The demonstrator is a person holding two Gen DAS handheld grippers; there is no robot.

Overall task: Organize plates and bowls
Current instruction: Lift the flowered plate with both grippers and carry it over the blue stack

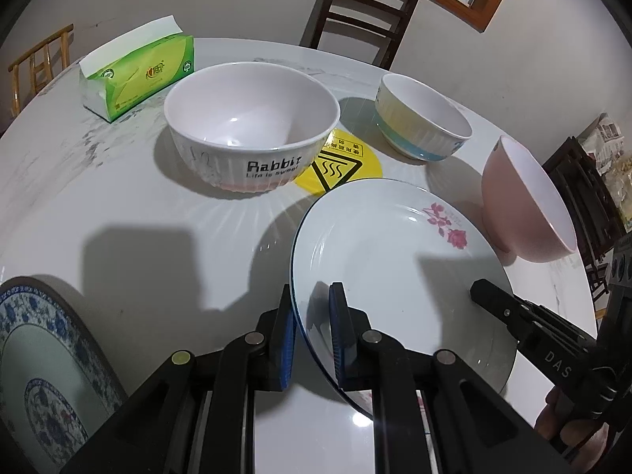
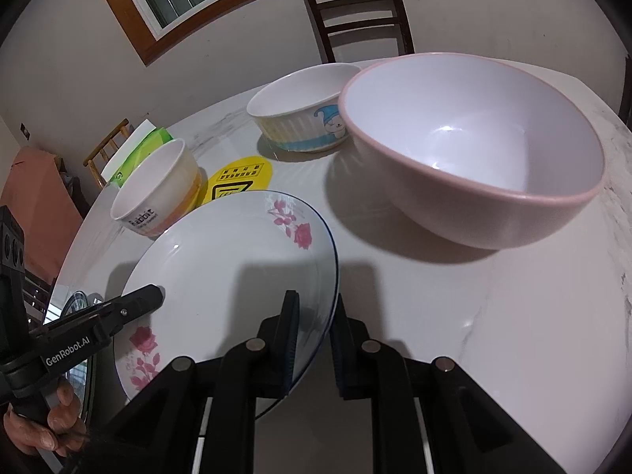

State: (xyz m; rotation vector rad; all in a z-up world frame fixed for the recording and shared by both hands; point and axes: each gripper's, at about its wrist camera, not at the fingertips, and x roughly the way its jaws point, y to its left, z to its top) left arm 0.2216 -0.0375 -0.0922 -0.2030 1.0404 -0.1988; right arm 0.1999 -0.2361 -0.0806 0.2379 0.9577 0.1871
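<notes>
A white plate with pink roses and a blue rim (image 1: 395, 260) (image 2: 229, 260) is held between both grippers over the table. My left gripper (image 1: 314, 335) is shut on its left rim; it also shows in the right wrist view (image 2: 150, 296). My right gripper (image 2: 316, 339) is shut on its right rim; it also shows in the left wrist view (image 1: 489, 296). A blue-patterned plate (image 1: 43, 359) lies at the near left. A white "Rabbit" bowl (image 1: 252, 126) (image 2: 158, 193), a yellow-and-blue ribbed bowl (image 1: 422, 118) (image 2: 304, 114) and a pink bowl (image 1: 525, 205) (image 2: 474, 150) stand beyond.
A green tissue pack (image 1: 138, 67) (image 2: 142, 150) lies at the back left of the round white table (image 1: 118, 205). A yellow warning sticker (image 1: 339, 166) (image 2: 241, 177) marks the table's middle. Wooden chairs (image 1: 363, 12) (image 2: 355, 8) stand behind the table.
</notes>
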